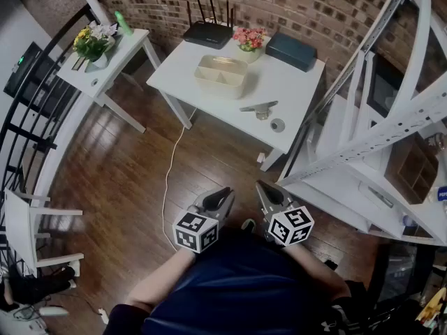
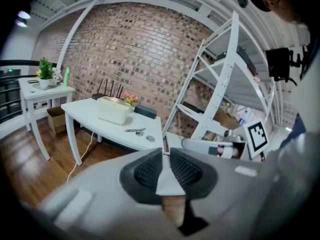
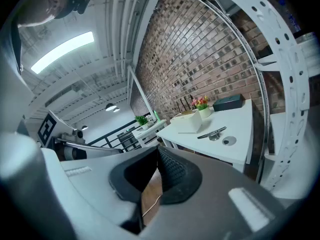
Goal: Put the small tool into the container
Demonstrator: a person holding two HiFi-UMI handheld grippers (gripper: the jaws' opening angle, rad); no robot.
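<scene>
Not started: my left claw (image 1: 225, 192) and right claw (image 1: 261, 186) both closed, empty; small grey metal tool (image 1: 258, 107) lies outside cream plastic container (image 1: 222, 76).

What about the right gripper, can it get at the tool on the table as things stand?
Probably not from here: the right gripper sits by the person's body, with open floor between it and the table. Nothing blocks the tool, which lies bare near the table's front edge, so stepping closer should do.
</scene>
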